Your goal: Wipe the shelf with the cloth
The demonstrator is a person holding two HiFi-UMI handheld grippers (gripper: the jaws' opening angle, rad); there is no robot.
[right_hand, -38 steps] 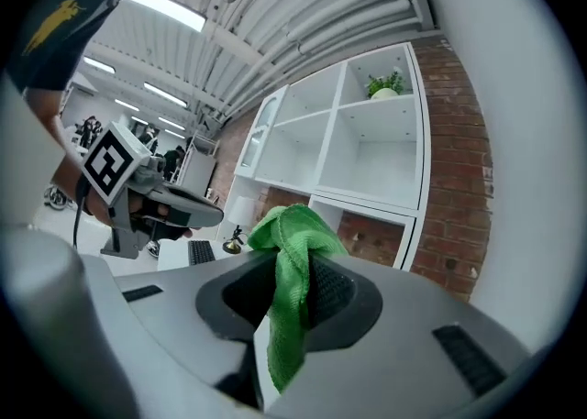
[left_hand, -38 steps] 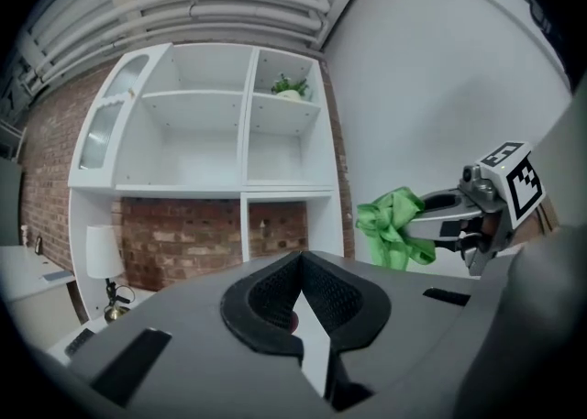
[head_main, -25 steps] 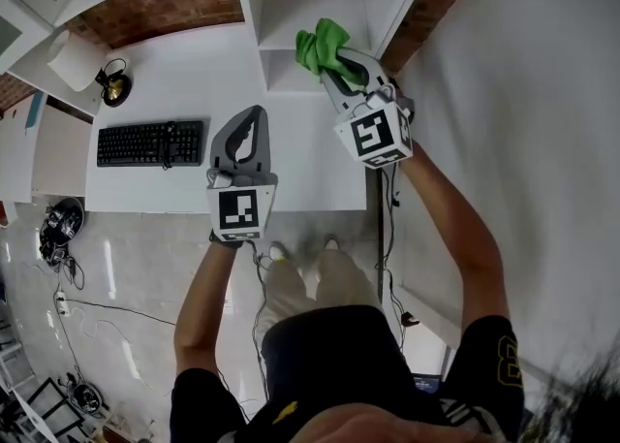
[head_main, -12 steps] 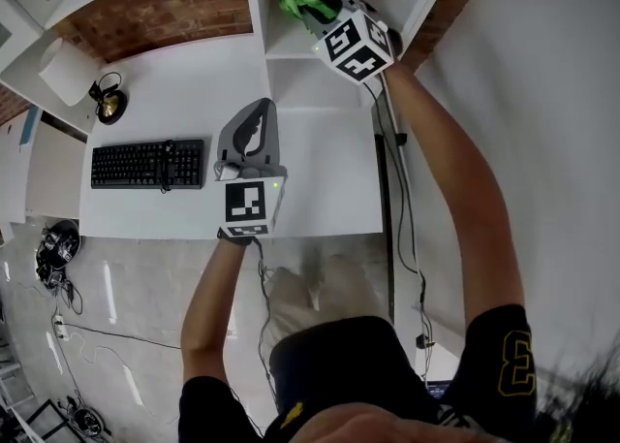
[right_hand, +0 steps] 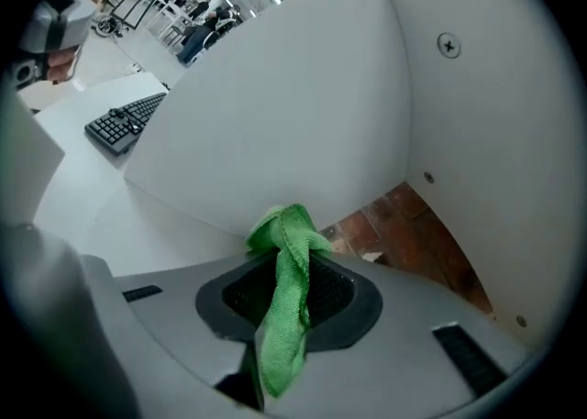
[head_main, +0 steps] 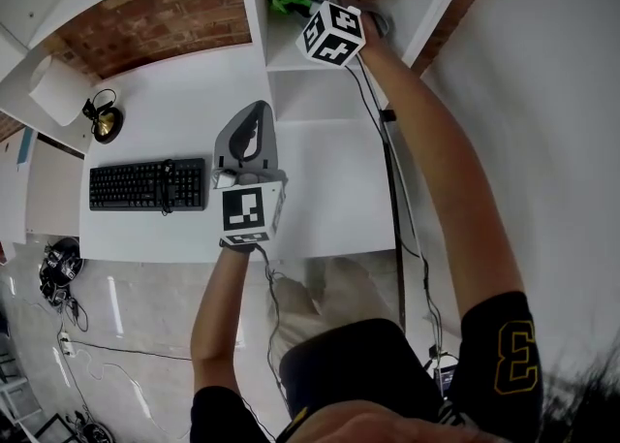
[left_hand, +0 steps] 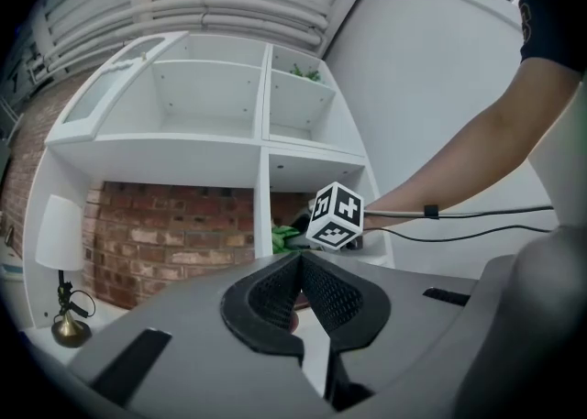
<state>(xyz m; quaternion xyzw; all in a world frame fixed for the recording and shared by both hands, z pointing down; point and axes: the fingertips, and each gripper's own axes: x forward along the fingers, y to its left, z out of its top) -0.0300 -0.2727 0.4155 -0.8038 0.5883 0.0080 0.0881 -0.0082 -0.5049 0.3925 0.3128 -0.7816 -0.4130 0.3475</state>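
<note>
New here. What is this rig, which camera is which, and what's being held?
There is no robot: a person holds a two-jaw gripper in each hand, and the marker cubes are part of those tools. The wide picture comes from a camera on the person's head, looking down. The other two cameras ride on the grippers and look along their jaws. The right gripper is clamped on a green cloth and reaches into a cubby of the white shelf. The left gripper is shut on nothing, above the white desk. On the desk are a black keyboard and a small lamp.
</note>
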